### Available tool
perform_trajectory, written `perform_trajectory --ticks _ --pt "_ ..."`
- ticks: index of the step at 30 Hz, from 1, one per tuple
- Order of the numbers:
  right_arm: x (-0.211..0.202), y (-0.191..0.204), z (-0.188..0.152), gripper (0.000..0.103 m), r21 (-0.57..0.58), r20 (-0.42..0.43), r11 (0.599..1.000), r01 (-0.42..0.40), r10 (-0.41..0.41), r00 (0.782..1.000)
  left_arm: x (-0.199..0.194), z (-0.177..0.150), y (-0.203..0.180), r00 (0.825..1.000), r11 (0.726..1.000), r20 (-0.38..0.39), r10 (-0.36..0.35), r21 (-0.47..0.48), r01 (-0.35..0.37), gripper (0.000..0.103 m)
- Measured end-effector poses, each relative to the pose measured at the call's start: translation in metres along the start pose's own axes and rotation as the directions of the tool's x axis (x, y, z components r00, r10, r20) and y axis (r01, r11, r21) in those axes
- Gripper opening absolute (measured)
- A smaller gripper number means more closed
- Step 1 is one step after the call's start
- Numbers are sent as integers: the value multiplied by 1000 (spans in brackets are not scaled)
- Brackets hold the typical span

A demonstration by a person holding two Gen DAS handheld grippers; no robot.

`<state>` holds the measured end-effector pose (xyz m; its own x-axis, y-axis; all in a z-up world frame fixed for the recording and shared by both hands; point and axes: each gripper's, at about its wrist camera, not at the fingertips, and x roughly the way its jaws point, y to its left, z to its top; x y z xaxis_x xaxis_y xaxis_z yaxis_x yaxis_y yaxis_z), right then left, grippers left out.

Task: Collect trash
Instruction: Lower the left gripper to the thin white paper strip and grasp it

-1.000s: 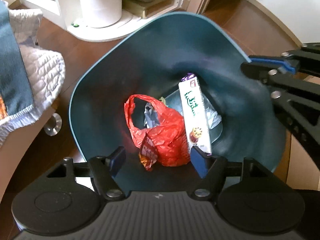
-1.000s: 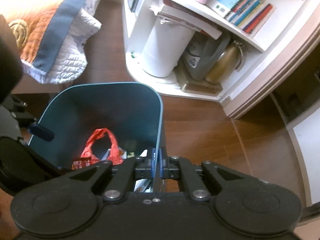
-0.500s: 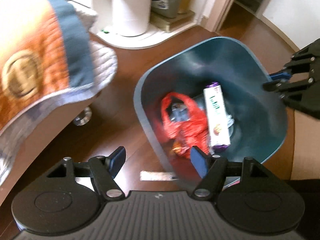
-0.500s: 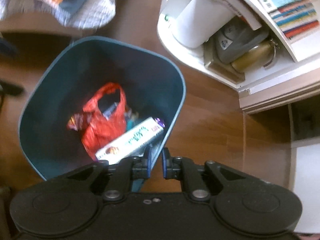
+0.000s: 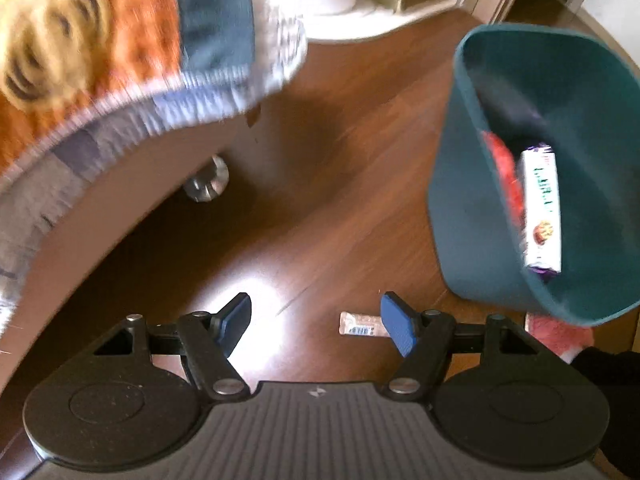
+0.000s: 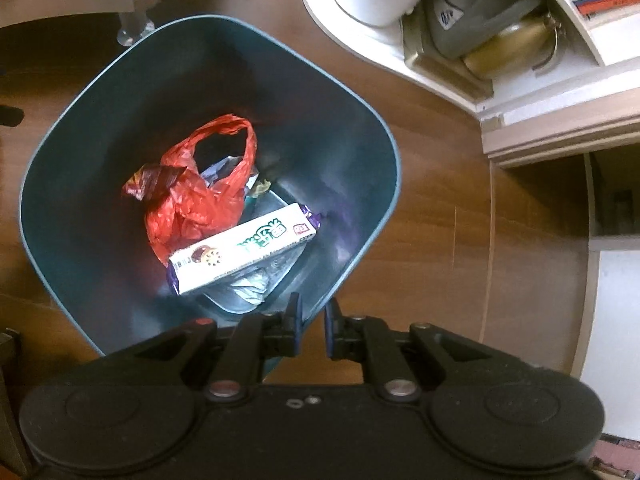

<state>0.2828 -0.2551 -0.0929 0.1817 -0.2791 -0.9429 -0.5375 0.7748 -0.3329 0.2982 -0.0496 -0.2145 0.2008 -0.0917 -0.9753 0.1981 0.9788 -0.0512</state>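
A teal trash bin [image 6: 100,92] is held off the wooden floor, tilted; it also shows in the left wrist view [image 5: 460,200] at the right. Inside lie a red plastic bag [image 6: 200,200] and a white biscuit box [image 6: 244,252]. My right gripper [image 6: 312,330] straddles the bin's near rim, its jaws a narrow gap apart. My left gripper [image 5: 316,326] is open and empty above the floor. A small wrapper [image 5: 360,325] lies on the floor just beside its right finger [image 5: 396,328].
A bed with an orange and blue quilt [image 5: 100,52] and a metal leg [image 5: 206,180] is at the left. A white shelf unit [image 6: 440,52] with jugs and books stands behind the bin. Something pink [image 5: 556,332] lies below the bin.
My left gripper has swung left and away from the bin, down toward the floor and the wrapper. My right gripper's jaws have parted slightly at the bin's rim, and the view has risen over the bin.
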Motion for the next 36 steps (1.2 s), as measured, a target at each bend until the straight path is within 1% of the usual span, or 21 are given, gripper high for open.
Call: perform_trajectory --ticks 2,4,6,8,9,11,15,18,19,22,26,29,30,31,33,35,36 --pt "4 -8 0 10 31 -17 999 -23 24 1000 26 1 2 998 1000 -57 -23 -22 21 71" --pt "8 -14 0 10 66 -34 997 -45 47 998 52 -2 2 992 997 -114 -57 -54 51 71" --pt "9 -17 -1 11 78 -46 995 -62 66 997 78 -4 1 982 992 -168 -87 -102 71 71" --pt "10 -20 -2 11 83 -48 994 -73 77 996 105 -7 -1 967 983 -225 -121 -162 85 72" --pt "11 -20 -2 11 84 -49 994 -76 80 996 116 -8 -1 959 978 -252 -130 -189 83 75" --pt "12 -21 -1 11 89 -54 993 -84 89 995 140 -11 -5 947 967 -289 -143 -247 71 76" --pt "16 -27 1 11 92 -66 991 -98 105 992 179 -21 -9 917 923 -346 -199 -380 57 76" --pt "22 -30 2 11 103 -67 990 -93 100 993 207 -27 -10 896 879 -386 -221 -477 12 76" --pt "23 -31 2 11 111 -68 990 -90 98 993 215 -31 -12 891 864 -396 -222 -503 -8 76" --pt "24 -33 3 11 134 -67 986 -97 106 992 232 -31 -12 886 837 -401 -231 -546 -29 76" --pt "24 -35 2 10 155 -71 981 -119 131 989 249 -31 -17 883 824 -409 -230 -565 -47 76" --pt "24 -38 3 10 182 -88 973 -144 161 983 256 -32 -24 882 830 -420 -212 -554 -64 76" --pt "24 -40 2 10 194 -95 969 -153 174 980 257 -32 -26 885 831 -418 -203 -552 -70 78" --pt "24 -40 2 10 205 -102 965 -162 186 977 256 -32 -28 888 829 -415 -195 -555 -77 79" --pt "26 -41 1 11 216 -108 961 -171 198 974 256 -32 -32 893 832 -415 -177 -547 -89 78" --pt "26 -42 1 11 221 -107 959 -178 205 973 253 -31 -37 904 843 -401 -147 -529 -97 75" --pt "27 -43 1 11 230 -107 956 -181 210 972 252 -30 -39 906 849 -403 -130 -517 -108 70"
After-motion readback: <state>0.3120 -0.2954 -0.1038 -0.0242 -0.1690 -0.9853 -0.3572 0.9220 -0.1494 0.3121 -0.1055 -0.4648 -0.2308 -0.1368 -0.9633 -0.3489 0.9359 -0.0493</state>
